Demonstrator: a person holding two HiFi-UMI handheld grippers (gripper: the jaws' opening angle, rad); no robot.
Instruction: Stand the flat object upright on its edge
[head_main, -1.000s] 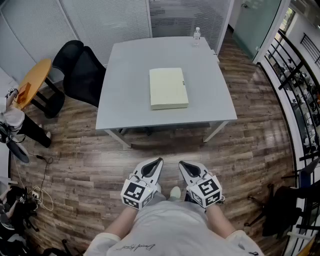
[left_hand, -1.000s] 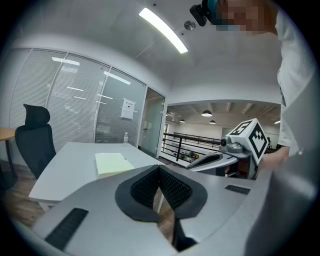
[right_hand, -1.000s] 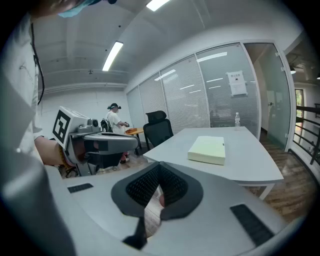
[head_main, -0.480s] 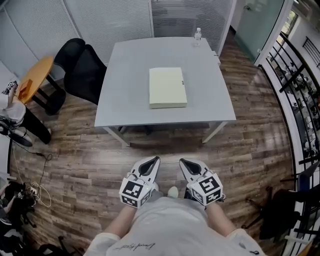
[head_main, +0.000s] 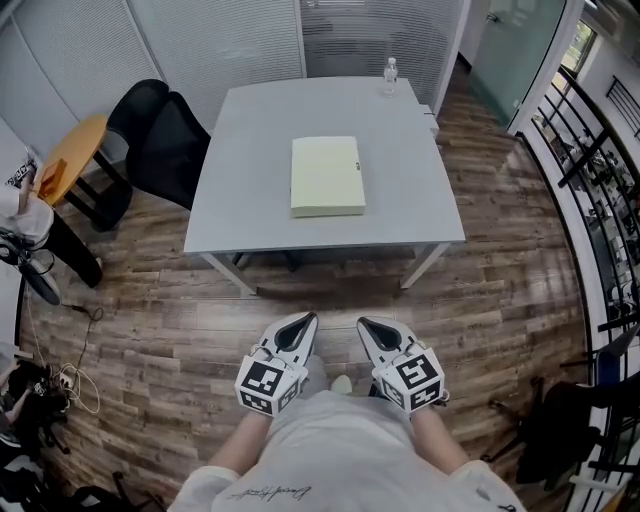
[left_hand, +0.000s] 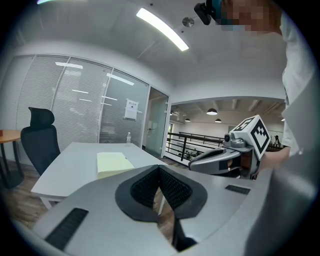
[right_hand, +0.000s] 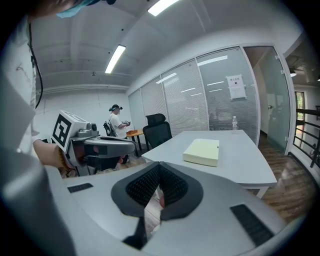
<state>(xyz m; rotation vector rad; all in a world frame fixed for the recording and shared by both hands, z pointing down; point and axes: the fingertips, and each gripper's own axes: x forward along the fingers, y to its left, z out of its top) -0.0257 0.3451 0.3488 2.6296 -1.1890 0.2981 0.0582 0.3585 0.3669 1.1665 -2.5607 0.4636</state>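
Flat object (head_main: 328, 176) lies lengthwise away; left gripper (head_main: 306, 324), right gripper (head_main: 367, 327) jaws closed, empty.

head: high, steeply down | gripper views: low, toward shared table (head_main: 240, 150)

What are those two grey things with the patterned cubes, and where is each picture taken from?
A person holds a hand-held gripper in each hand; there is no robot. The overhead picture is from a head camera looking down at the left hand-held gripper and right hand-held gripper. The other two come from cameras riding on each, looking along its jaws. Both are shut and empty. Ahead, a grey table bears a pale yellow flat box lying flat and a bottle at its far edge.
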